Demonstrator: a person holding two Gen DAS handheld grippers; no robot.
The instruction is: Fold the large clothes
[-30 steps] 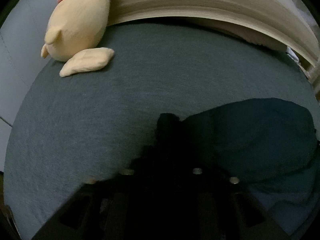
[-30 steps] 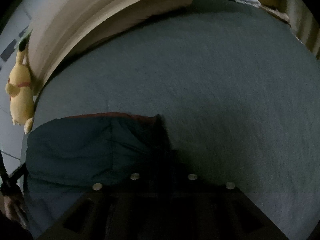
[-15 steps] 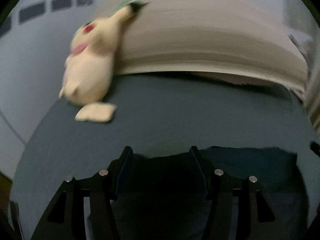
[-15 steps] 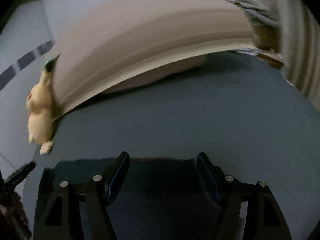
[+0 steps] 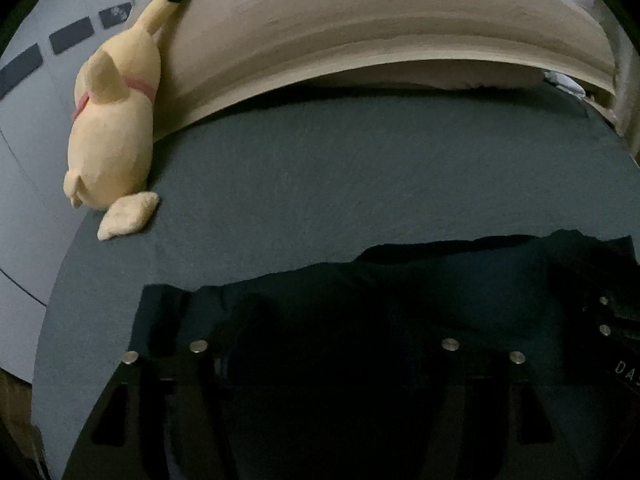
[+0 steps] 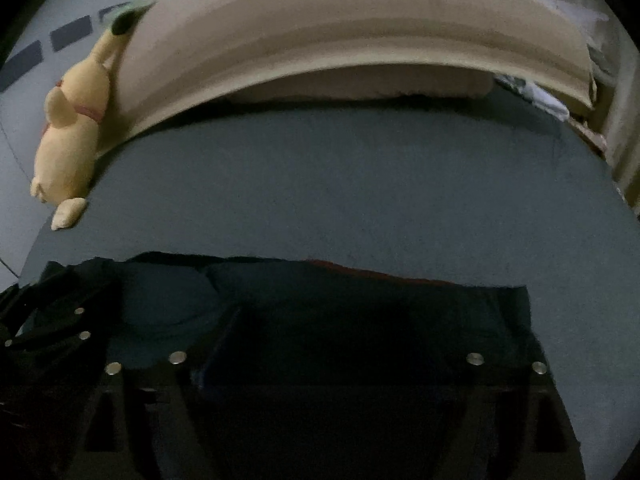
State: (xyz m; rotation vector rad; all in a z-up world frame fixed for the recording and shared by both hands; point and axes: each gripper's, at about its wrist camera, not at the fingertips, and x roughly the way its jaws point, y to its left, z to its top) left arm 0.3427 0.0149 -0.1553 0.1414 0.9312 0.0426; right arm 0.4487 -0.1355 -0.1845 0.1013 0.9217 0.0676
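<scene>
A dark teal garment [image 5: 440, 292] lies folded on the grey-blue bed sheet [image 5: 360, 180], its far edge running across both views. A thin red strip shows along that edge of the garment [image 6: 280, 292] in the right wrist view. My left gripper [image 5: 332, 332] hovers over the garment's left part, its jaws opening and its pads pressing on nothing. My right gripper [image 6: 360, 332] hovers over the right part with its jaws also opening wide, gripping nothing. The dim light hides the fingertips. Each gripper shows at the edge of the other's view.
A yellow plush toy [image 5: 112, 132] leans against the beige headboard [image 5: 380, 40] at the bed's far left corner. A pillow [image 6: 360, 84] lies under the headboard's edge. Crumpled light fabric [image 6: 548, 100] sits at the far right. Bare sheet [image 6: 360, 180] stretches beyond the garment.
Both grippers were shut on the garment's edge; they let go, spread apart and drew back toward me. The garment now lies flat and further down in both views.
</scene>
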